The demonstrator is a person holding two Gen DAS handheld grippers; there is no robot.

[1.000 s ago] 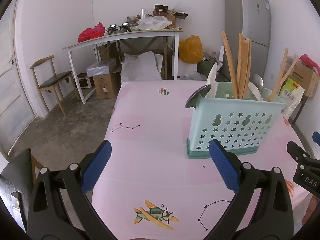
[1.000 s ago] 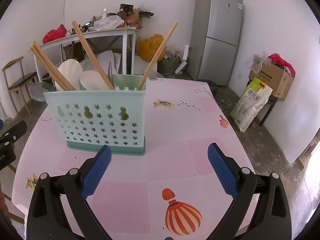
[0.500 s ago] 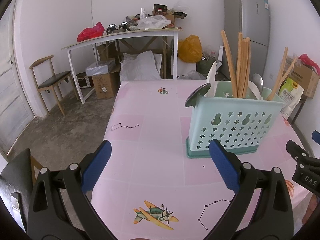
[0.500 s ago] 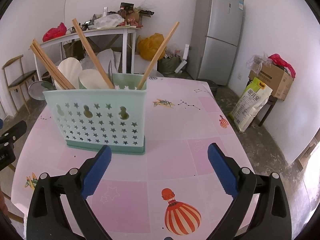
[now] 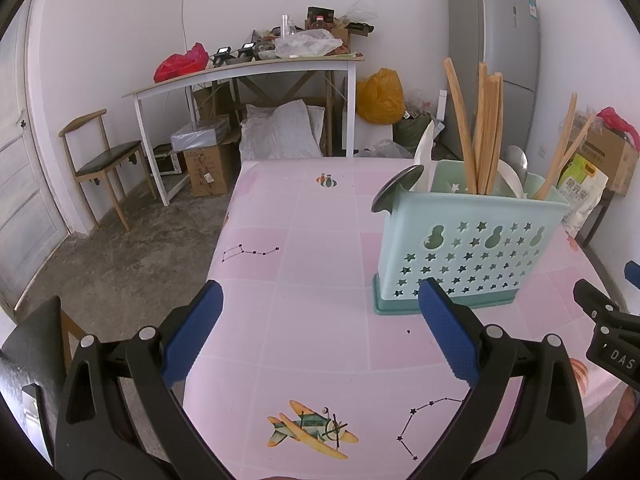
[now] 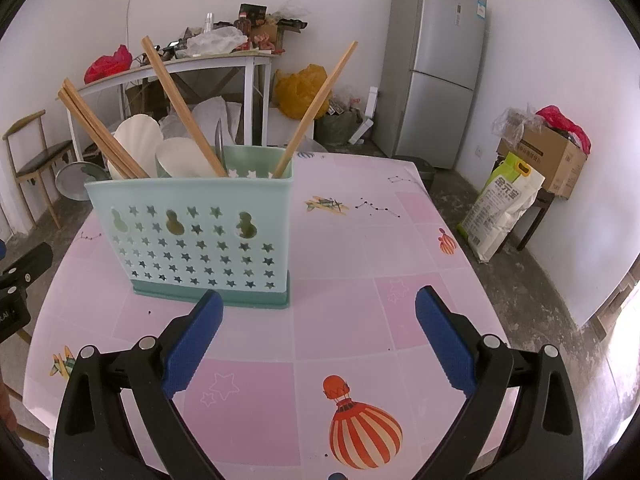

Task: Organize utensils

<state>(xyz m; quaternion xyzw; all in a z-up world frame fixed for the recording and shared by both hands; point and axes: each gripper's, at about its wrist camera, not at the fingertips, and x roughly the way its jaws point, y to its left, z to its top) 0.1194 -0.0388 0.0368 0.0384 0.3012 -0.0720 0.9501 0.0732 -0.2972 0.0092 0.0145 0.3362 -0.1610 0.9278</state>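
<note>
A mint-green utensil holder (image 5: 468,252) (image 6: 196,236) with star-shaped holes stands upright on the pink table (image 5: 320,248) (image 6: 360,248). Wooden chopsticks (image 5: 484,128) (image 6: 180,108), white spoons (image 6: 138,138) and a metal ladle (image 5: 394,192) stick out of its compartments. My left gripper (image 5: 320,308) hangs open over the table, with the holder ahead and to its right. My right gripper (image 6: 318,312) is open too, and the holder stands just ahead of its left finger. Nothing sits between either pair of fingers.
The table's edges drop to a concrete floor. A wooden chair (image 5: 104,160), a cluttered white desk (image 5: 248,68), cardboard boxes (image 5: 208,168), a yellow bag (image 6: 300,88), a grey fridge (image 6: 436,64) and a rice sack (image 6: 500,204) stand around the room.
Both grippers stay open and almost still. The holder sits a touch lower in the right wrist view; otherwise nothing has moved.
</note>
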